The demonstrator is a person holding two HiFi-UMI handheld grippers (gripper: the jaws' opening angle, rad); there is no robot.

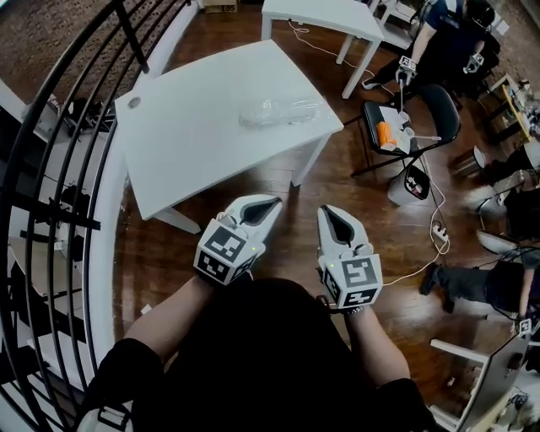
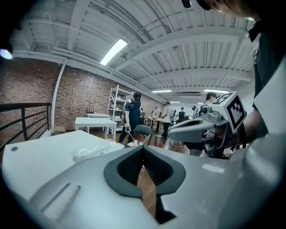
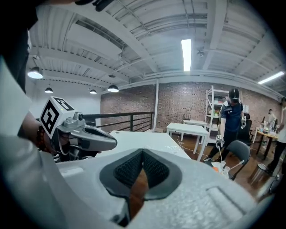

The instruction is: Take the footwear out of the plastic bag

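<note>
A clear plastic bag point(image 1: 277, 110) with something pale inside lies near the right edge of the white table point(image 1: 194, 135); it also shows as a small clear bundle point(image 2: 91, 151) in the left gripper view. Both grippers hover side by side in front of the table, over the wood floor, well short of the bag. My left gripper point(image 1: 272, 201) point(image 2: 143, 147) is shut with nothing between its jaws. My right gripper point(image 1: 326, 210) point(image 3: 142, 153) is likewise shut and empty. Each gripper appears in the other's view: the right gripper point(image 2: 203, 127) and the left gripper point(image 3: 85, 136).
A black metal railing point(image 1: 59, 169) curves along the left. A second white table point(image 1: 337, 21) stands behind. To the right are a black chair point(image 1: 413, 118) with items on it, a person point(image 1: 451, 38) holding grippers, cables and a power strip point(image 1: 439, 232) on the floor.
</note>
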